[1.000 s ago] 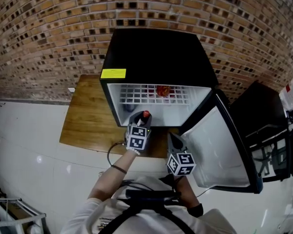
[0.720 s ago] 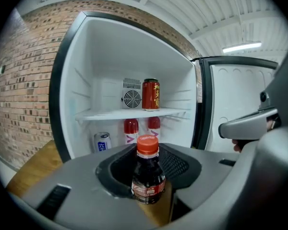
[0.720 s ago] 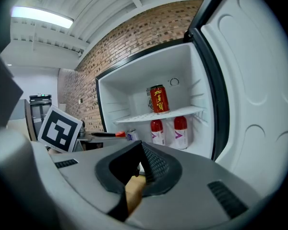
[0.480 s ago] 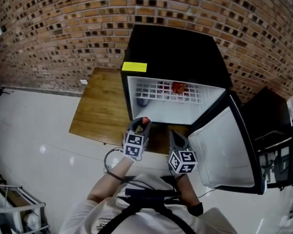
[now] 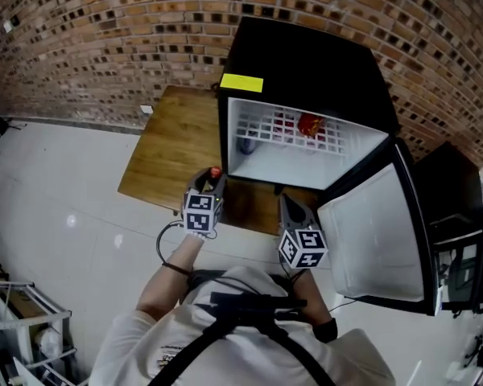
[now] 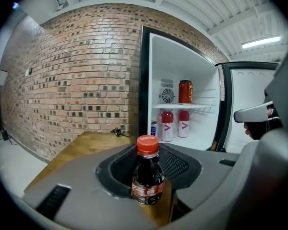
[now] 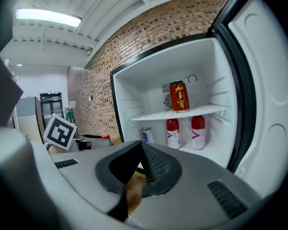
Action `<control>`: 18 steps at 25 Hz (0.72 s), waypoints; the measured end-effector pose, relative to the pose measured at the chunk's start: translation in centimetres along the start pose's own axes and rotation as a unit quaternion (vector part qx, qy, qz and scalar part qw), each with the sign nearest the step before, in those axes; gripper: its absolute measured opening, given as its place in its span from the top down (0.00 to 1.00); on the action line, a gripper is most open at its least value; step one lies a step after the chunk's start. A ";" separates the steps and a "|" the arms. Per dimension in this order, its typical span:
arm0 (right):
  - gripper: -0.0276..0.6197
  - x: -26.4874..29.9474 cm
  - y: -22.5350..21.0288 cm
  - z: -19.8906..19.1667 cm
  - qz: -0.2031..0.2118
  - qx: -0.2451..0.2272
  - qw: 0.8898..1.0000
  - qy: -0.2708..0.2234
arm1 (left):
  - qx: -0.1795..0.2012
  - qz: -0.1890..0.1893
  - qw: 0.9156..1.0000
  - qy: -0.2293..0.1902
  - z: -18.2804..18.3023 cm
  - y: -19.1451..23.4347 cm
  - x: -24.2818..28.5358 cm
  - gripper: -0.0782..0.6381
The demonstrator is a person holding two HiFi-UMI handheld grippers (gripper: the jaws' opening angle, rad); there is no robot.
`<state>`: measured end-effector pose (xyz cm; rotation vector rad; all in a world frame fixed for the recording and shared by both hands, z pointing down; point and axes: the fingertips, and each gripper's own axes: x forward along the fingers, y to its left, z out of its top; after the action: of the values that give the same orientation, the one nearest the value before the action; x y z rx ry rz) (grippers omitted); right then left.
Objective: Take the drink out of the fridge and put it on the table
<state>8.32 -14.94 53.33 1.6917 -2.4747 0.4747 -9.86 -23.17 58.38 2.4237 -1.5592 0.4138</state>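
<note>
Overhead, just a red cap (image 5: pixel 216 172) — left gripper view shows jaws clamping bottle (image 6: pixel 148 176).

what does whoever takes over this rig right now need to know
Left gripper: shut on the cola bottle, held upright over the wooden table, just left of the fridge opening.
Right gripper: shut, empty, in front of the open fridge.
Done: the bottle is out of the fridge.
Left: set the bottle on the table and release it. The fridge door is open.
</note>
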 end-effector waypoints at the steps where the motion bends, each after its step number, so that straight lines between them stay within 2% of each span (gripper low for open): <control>1: 0.93 0.1 0.1 -0.1 0.001 -0.001 1.000 0.000 | -0.001 0.007 1.000 0.000 -0.1 0.9 0.0 0.69; 11: 0.93 0.3 0.0 -0.2 -0.008 -0.005 1.000 0.007 | -0.018 0.064 0.998 0.004 -0.3 7.6 0.9 0.69; 18: 0.93 0.0 -0.5 -0.2 -0.018 -0.005 1.000 0.009 | -0.023 0.065 0.997 0.018 -1.8 8.8 2.4 0.69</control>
<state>8.75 -15.06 53.63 1.7164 -2.4261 0.4702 -17.13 -28.20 61.28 2.2750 -1.6978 0.4368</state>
